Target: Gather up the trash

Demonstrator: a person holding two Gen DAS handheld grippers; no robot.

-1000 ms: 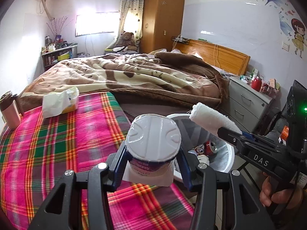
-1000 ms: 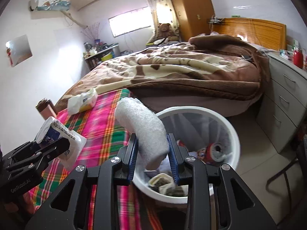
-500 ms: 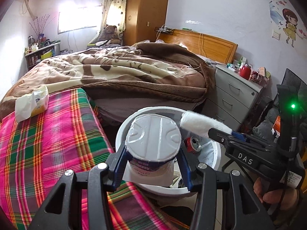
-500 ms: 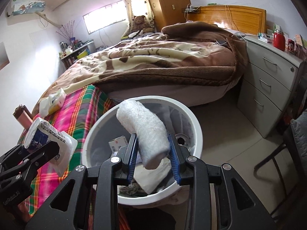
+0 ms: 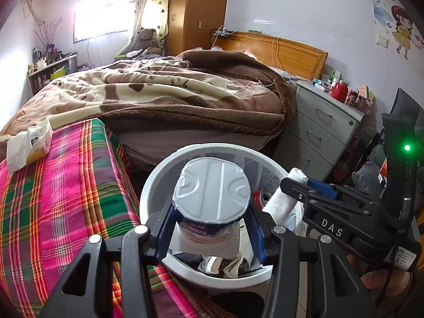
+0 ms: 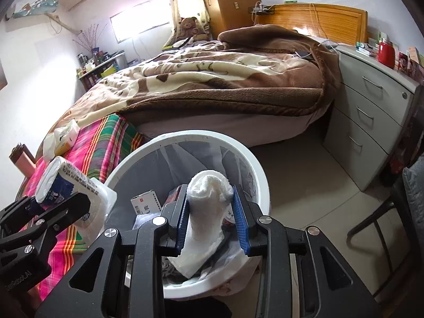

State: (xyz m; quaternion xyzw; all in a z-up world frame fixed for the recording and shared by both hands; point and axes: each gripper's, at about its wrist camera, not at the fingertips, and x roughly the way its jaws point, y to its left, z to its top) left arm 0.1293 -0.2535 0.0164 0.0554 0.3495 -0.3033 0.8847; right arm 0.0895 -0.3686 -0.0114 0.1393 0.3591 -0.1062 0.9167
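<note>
Your left claw is clamped on a foil-lidded yogurt cup, its blue pads pressed against the cup's sides, and you hold it over the near rim of the white trash bin. In the right wrist view the same cup juts out at the left, over the edge of the plaid-covered tabletop and just beside the bin.

Your right claw grips a rolled white paper towel between its blue pads; the roll hangs down into the bin's mouth, its lower end among the trash already inside. From the left wrist view that towel sits at the bin's right side, next to a red drink can lying in the bin. A small white carton with a barcode also lies inside.

A tissue pack rests on the plaid cloth, well apart from the bin. The bed with a brown blanket lies beyond, and a grey drawer unit stands to the right.
</note>
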